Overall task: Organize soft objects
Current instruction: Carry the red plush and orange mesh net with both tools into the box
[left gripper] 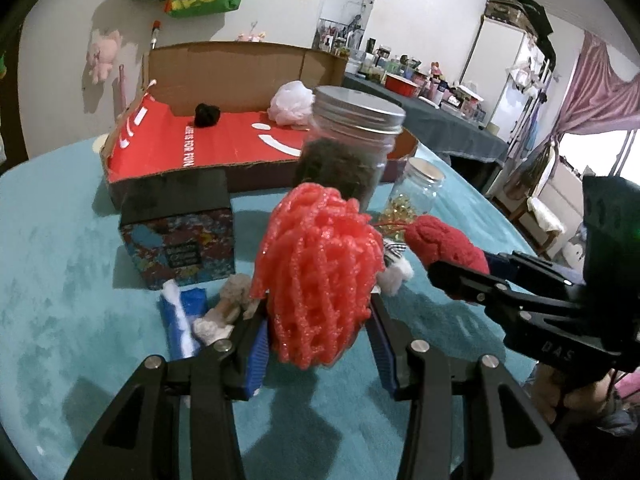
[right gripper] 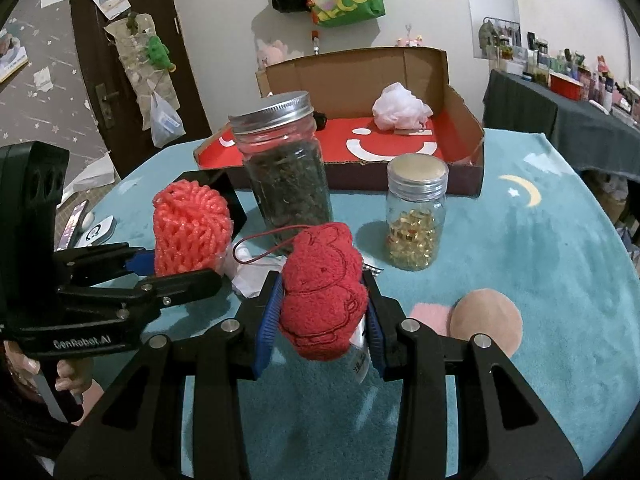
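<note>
- Done: a white mesh pouf [right gripper: 401, 106] and a black fuzzy ball [left gripper: 207, 114] lie in the red-lined cardboard box [right gripper: 464, 100].
- Held above the desk [right gripper: 540, 248]: my left claw [left gripper: 318, 320] grips a coral foam net sleeve [left gripper: 318, 272]; my right claw [right gripper: 324, 304] grips a red plush bunny [right gripper: 324, 292].
- Left: boxing both.

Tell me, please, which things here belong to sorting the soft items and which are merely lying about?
Belong to the job:
- coral foam net, held in the left tool
- red plush rabbit, held in the right tool
- cardboard box, holding a white mesh puff

Lying about:
- tall jar
- small jar
- patterned black box
</note>
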{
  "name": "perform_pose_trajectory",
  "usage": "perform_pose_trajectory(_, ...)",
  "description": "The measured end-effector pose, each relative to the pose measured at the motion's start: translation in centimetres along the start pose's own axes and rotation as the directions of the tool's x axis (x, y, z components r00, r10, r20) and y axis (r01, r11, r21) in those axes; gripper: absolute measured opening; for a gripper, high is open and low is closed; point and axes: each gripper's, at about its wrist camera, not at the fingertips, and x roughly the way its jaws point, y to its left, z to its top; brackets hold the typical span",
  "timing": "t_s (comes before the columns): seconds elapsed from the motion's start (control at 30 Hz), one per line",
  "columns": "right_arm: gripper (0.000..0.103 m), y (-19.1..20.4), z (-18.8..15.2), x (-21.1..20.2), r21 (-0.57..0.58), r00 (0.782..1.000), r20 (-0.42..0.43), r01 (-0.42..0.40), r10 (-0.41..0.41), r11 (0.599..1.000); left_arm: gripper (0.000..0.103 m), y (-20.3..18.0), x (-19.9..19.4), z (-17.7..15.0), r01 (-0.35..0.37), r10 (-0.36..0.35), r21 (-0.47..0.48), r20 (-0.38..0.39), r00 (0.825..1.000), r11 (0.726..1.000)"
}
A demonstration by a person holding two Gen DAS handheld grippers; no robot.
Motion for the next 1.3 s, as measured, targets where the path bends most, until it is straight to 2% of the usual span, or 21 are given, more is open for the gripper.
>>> perform_pose_trajectory(0.37,0.037,-3.4,-0.3,-0.9,0.077,0.999,-0.042,-0.026,0.03,0.997,0.047,4.6,-3.1,-0.1,0.007,-0.01,-0.08,-0.04,0.999,0.997)
perform_pose_trajectory(0.5,0.037,-4.8,-0.2,-1.3,0.105,0.998,-0.049,-0.036,0.041,0.994,0.047,6.1,-4.5,0.4,0.015,-0.018,-0.112,-0.024,1.0,0.994)
perform_pose_trajectory(0.77,0.037,-6.2,0.0,-1.8,0.132,0.998,-0.046,-0.036,0.042,0.991,0.047,8.0,-5.9,1.2,-0.023,0.023,-0.128,-0.006,1.0,0.991)
perform_pose_trajectory(1.07,0.037,-7.3,0.2,-2.4,0.107,0.998,-0.053,0.018,-0.013,0.994,0.047,10.9,-4.6,1.0,-0.16,0.153,-0.053,-0.106,0.983,0.986)
perform_pose_trajectory(1.3,0.037,-9.5,0.7,-2.1,0.04,0.994,-0.076,0.077,-0.074,0.996,0.047,13.4,-2.5,1.8,-0.213,0.217,0.043,-0.119,0.969,0.976)
